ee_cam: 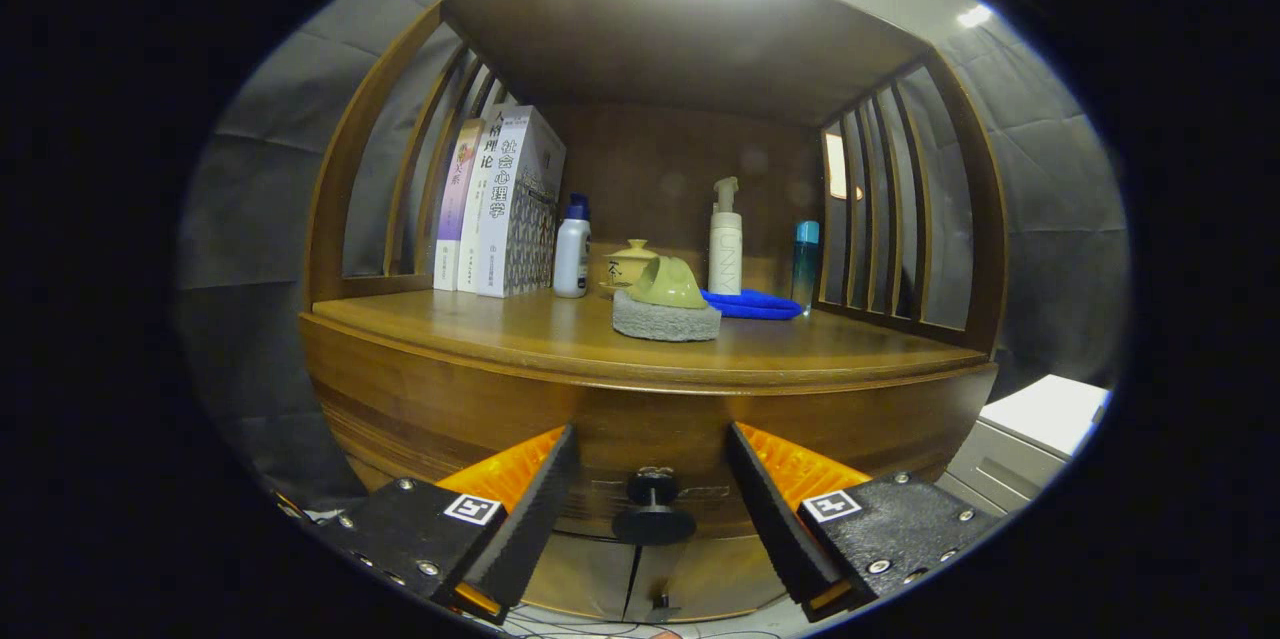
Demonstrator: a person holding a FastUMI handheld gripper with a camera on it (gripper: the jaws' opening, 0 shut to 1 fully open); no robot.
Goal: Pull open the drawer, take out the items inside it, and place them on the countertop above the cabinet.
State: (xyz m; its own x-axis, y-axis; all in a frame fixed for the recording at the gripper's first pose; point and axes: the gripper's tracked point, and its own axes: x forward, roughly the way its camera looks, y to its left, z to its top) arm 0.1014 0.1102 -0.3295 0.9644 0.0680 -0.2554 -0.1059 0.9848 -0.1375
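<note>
Claw (650,499): released, fingers spread wide, one on each side of the knob without touching it.
Knob (653,509): dark, on the drawer front (430,409), between the fingers.
Drawer: shut, just below the worktop (560,329).
Worktop: carries books (500,209) far left, bottles, a green lidded cup (668,284) on a grey pad, a blue cloth (750,304).

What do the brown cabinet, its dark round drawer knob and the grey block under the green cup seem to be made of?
Brown cabinet: likely varnished wood, with visible grain and soft sheen. Dark round drawer knob, between the open gripper fingers: probably metal or plastic, hard to tell. Grey block: rough and speckled, perhaps stone or a coarse sponge.
</note>
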